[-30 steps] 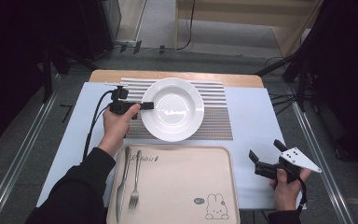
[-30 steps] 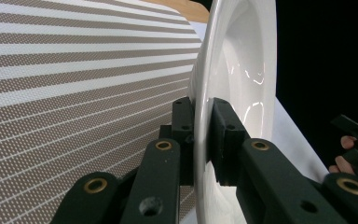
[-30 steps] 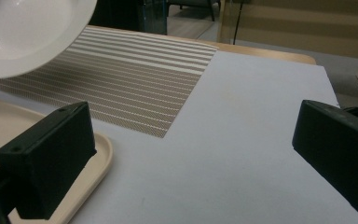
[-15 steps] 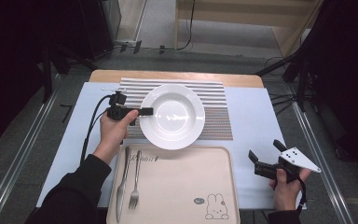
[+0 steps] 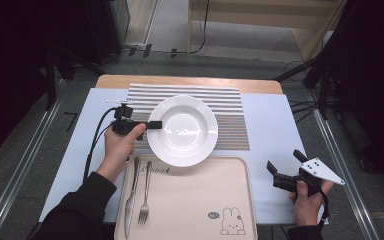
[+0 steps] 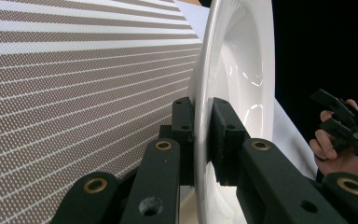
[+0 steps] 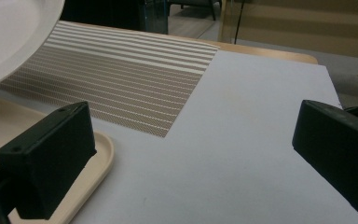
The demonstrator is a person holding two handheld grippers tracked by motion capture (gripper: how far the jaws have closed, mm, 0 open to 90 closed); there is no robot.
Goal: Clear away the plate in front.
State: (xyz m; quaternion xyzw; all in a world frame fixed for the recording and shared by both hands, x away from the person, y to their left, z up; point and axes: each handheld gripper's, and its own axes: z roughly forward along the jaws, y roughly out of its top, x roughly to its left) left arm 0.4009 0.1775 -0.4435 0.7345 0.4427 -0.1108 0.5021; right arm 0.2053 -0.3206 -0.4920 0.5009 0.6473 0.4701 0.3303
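While the left gripper (image 5: 156, 125) clamps the rim of the white plate (image 5: 182, 131), its two black jaws sit one on each face of the rim, as the left gripper view shows. The plate extends away from that gripper, over the striped placemat (image 5: 230, 117) and the far edge of the beige tray (image 5: 190, 200); the right gripper view shows it lifted above both. A knife (image 5: 131, 197) and a fork (image 5: 144, 194) lie on the tray just below the left hand (image 5: 120, 147). Well apart, the right gripper (image 5: 276, 172) rests at the near right of the counter (image 5: 275, 125), beside the tray, its jaws spread wide around nothing.
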